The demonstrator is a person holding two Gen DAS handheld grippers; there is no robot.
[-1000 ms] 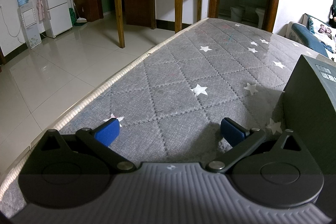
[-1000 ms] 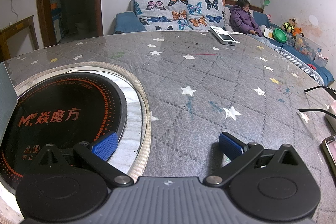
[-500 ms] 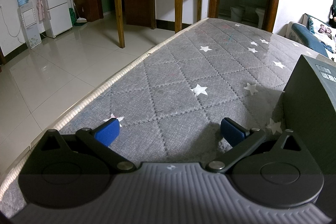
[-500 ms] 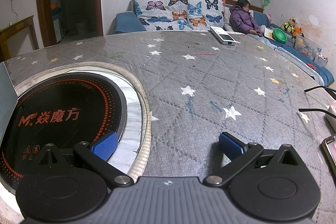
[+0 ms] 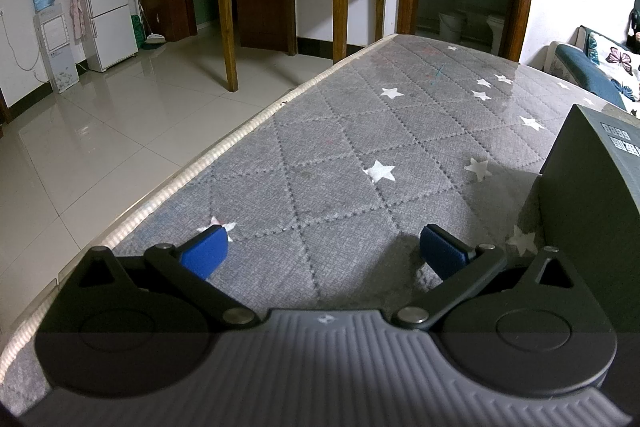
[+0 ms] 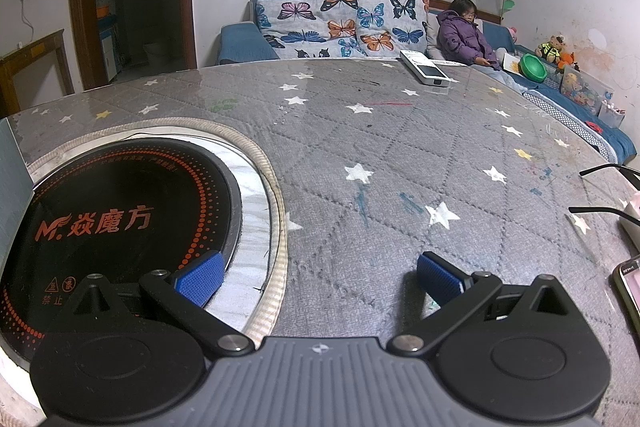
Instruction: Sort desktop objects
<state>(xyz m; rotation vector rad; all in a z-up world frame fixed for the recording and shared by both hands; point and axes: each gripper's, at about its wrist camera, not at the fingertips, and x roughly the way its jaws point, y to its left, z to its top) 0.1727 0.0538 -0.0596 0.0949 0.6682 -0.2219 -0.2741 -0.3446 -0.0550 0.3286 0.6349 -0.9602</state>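
My left gripper (image 5: 323, 251) is open and empty, low over the grey star-patterned table cover (image 5: 360, 131). A dark grey box (image 5: 592, 187) stands just to its right. My right gripper (image 6: 320, 277) is open and empty over the same cover (image 6: 400, 155). At the right edge of the right wrist view lie a phone (image 6: 628, 287), black glasses arms (image 6: 600, 187) and a white object (image 6: 632, 219), all cut off by the frame. A white remote-like device (image 6: 426, 69) lies at the far edge.
A round black induction cooktop (image 6: 112, 215) is set into the table at the left of the right gripper. The table edge (image 5: 192, 167) drops to a tiled floor on the left. A sofa with a seated child (image 6: 464, 35) stands beyond the table.
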